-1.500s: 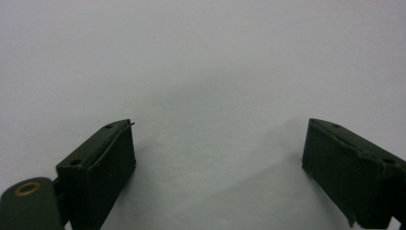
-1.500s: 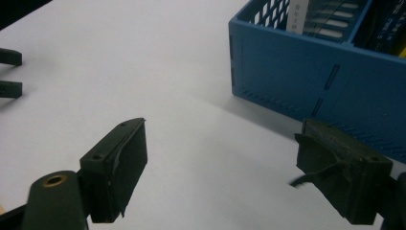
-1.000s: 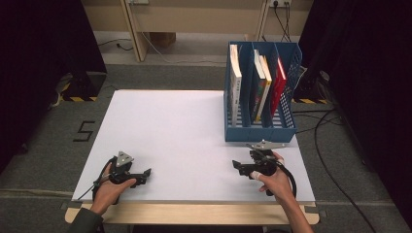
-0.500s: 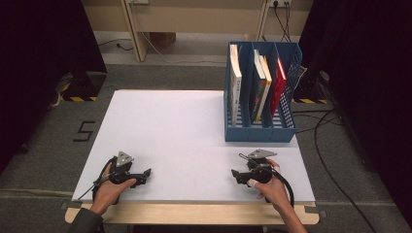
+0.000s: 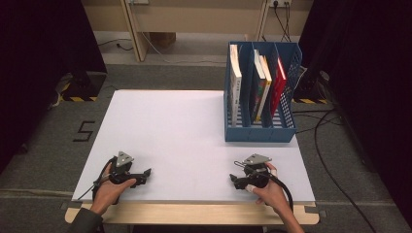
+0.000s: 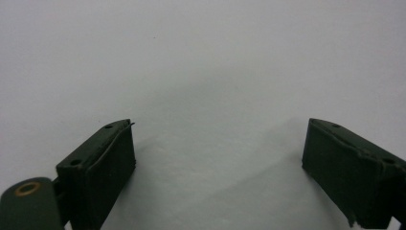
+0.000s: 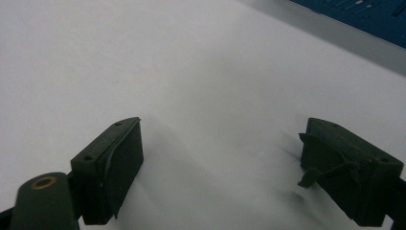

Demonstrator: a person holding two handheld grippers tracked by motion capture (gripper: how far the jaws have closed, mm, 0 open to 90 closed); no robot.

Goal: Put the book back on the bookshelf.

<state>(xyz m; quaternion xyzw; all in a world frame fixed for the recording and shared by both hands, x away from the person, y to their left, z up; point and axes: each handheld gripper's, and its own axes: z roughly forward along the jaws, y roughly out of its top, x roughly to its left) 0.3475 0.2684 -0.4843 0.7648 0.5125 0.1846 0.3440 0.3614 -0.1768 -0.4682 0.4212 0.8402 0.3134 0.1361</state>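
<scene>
My left gripper [image 5: 145, 174] rests low on the white table [image 5: 180, 126] near its front left, held by a hand, jaws pointing right. In the left gripper view its gripper [image 6: 218, 167] is open with only bare table between the jaws. My right gripper [image 5: 234, 181] sits near the front right, jaws pointing left. Its own view shows the gripper [image 7: 220, 167] open and holding nothing. A blue file rack [image 5: 260, 133] stands at the back right with several upright books: a white one [image 5: 235, 82], a yellow one [image 5: 265, 80] and a red one [image 5: 279, 80].
A corner of the blue rack [image 7: 364, 14] shows at the top right of the right gripper view. Cables [image 5: 330, 160] lie on the grey floor right of the table. A "5" mark [image 5: 85, 131] is taped on the floor at the left.
The right hand has drawn its gripper back and down toward the table's front edge. The left gripper has stayed in place.
</scene>
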